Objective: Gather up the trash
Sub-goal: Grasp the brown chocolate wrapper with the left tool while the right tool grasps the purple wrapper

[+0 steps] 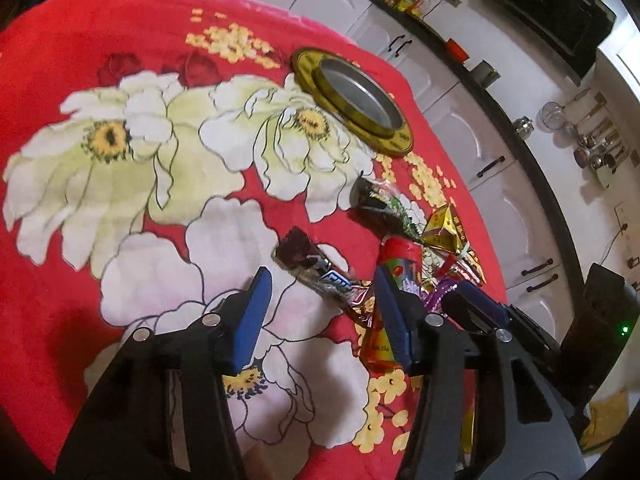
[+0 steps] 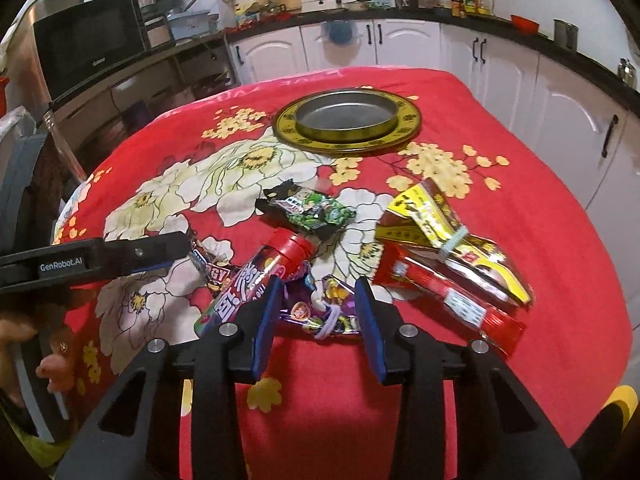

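Note:
Trash lies in a heap on the red floral tablecloth (image 1: 132,60). My left gripper (image 1: 322,280) is open, its blue pads standing either side of a brown chocolate bar wrapper (image 1: 320,276) without pressing on it. Its right pad stands beside a red candy tube (image 1: 398,260). My right gripper (image 2: 319,286) is open astride a crumpled purple candy wrapper (image 2: 320,314). The red tube (image 2: 260,276) lies just left of it. A green-black wrapper (image 2: 312,208), a yellow-brown packet (image 2: 436,232) and a long red packet (image 2: 448,296) lie around.
A round metal tin on a gold-rimmed plate (image 2: 408,124) stands at the far middle of the table. White cabinets (image 2: 500,76) and a black counter ring the table, with a microwave (image 2: 88,48) at the left. A person's hand (image 2: 24,340) shows at the left edge.

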`<state>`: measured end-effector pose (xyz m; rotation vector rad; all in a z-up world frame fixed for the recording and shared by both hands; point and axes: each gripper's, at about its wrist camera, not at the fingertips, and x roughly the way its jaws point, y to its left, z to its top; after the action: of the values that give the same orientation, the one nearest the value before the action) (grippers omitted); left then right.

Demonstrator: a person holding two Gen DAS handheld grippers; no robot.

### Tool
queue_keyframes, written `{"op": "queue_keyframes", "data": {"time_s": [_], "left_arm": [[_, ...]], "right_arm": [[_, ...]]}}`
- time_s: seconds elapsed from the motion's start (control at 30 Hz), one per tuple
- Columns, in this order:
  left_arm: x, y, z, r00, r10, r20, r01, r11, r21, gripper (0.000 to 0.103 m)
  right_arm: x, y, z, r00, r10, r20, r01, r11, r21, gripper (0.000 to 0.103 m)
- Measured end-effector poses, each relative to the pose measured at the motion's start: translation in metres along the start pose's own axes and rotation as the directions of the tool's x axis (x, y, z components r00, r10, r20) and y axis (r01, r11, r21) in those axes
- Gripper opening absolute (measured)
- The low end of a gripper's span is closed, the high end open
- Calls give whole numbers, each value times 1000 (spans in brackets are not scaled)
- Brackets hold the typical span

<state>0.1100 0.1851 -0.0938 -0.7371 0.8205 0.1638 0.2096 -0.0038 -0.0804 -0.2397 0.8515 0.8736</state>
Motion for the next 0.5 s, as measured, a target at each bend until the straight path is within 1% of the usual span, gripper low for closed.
{"op": "queue_keyframes", "data": {"time_s": [0.1, 0.13, 0.17, 0.3, 0.33, 0.37, 0.43, 0.5], "left_arm": [[8, 1, 0, 1000, 4, -15, -5, 1000, -14, 45], [10, 1, 0, 1000, 8, -14, -8, 1000, -13, 45], [11, 0, 0, 1000, 11, -13, -11, 1000, -9, 45], [16, -4, 1, 1000, 19, -4, -19, 1000, 16, 43], [17, -4, 2, 1000, 20, -3, -20, 1000, 20, 40], [18, -3, 3, 1000, 21, -3, -21, 1000, 23, 35], [20, 0, 5, 1000, 27, -4, -27, 999, 20, 27], [22, 2, 6, 1000, 13, -8, -13, 1000, 12, 26]], "right_arm": [[9, 0, 0, 1000, 13, -18, -13, 1000, -8, 33], [12, 0, -2, 999, 21, -28, -21, 1000, -7, 30], [14, 0, -3, 999, 22, -34, -22, 1000, -7, 24], [15, -1, -10, 1000, 10, -25, -11, 1000, -7, 18], [14, -1, -11, 1000, 7, -21, -7, 1000, 0, 15], [13, -1, -12, 1000, 5, -16, -4, 1000, 6, 13], [10, -2, -15, 1000, 2, -3, -2, 1000, 18, 12], [7, -2, -19, 1000, -1, 11, 0, 1000, 30, 12]]}}
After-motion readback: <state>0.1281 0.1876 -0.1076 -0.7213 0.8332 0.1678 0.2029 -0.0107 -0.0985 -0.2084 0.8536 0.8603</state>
